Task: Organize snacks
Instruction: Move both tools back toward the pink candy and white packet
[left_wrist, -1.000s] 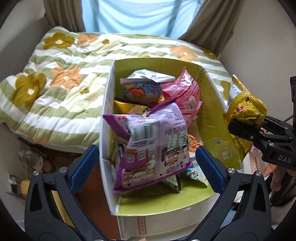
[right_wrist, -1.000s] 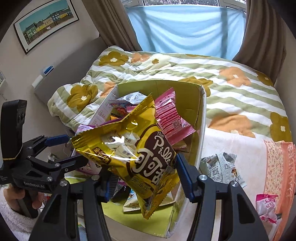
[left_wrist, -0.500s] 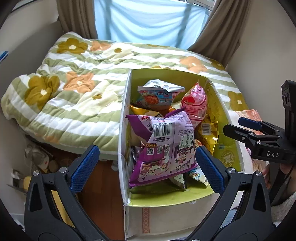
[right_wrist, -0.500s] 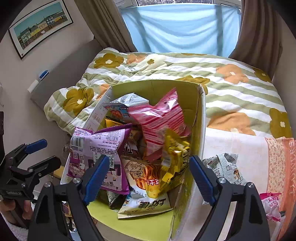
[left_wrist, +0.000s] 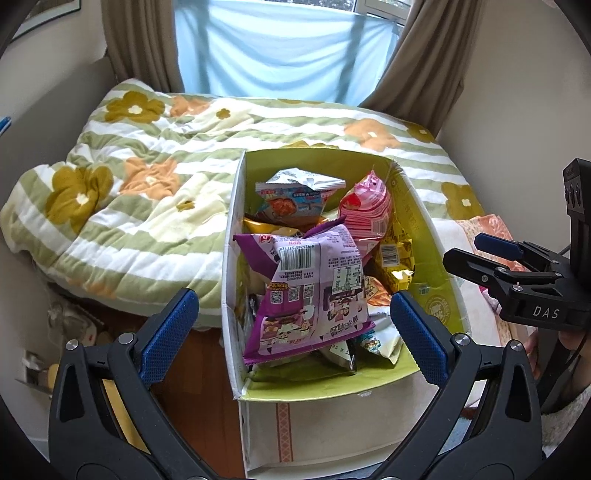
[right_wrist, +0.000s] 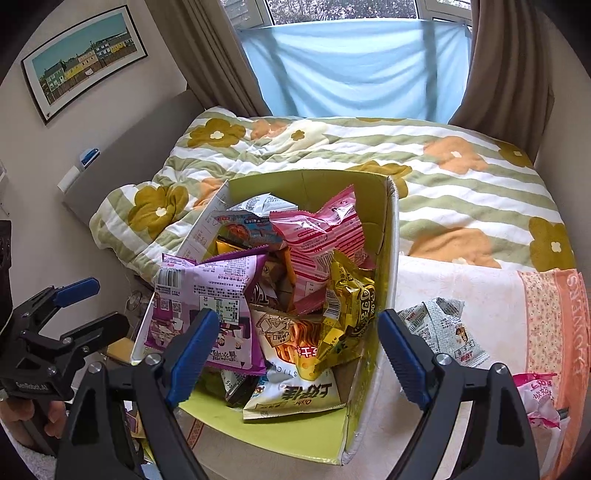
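A green-lined cardboard box (left_wrist: 436, 266) (right_wrist: 389, 236) stands at the bed's edge, holding several snack bags. A purple bag (left_wrist: 314, 288) (right_wrist: 207, 295) lies on top at its left. A pink bag (left_wrist: 367, 210) (right_wrist: 321, 232) leans at the back. A yellow bag (right_wrist: 347, 306) (left_wrist: 393, 258) rests against the right wall, free of any grip. My right gripper (right_wrist: 295, 350) hovers open over the box with nothing between its fingers. My left gripper (left_wrist: 291, 332) is open too, above the box's near end. Each gripper shows at the edge of the other's view.
A flowered green-striped quilt (left_wrist: 147, 184) covers the bed behind the box. To the box's right, on a pale cloth (right_wrist: 491, 295), lie a grey-white snack bag (right_wrist: 443, 332) and a pink one (right_wrist: 535, 398). A framed picture (right_wrist: 85, 62) hangs on the left wall.
The right gripper opened and let go of the yellow bag, which now lies in the box by its right wall. Both grippers have pulled back and up a little.
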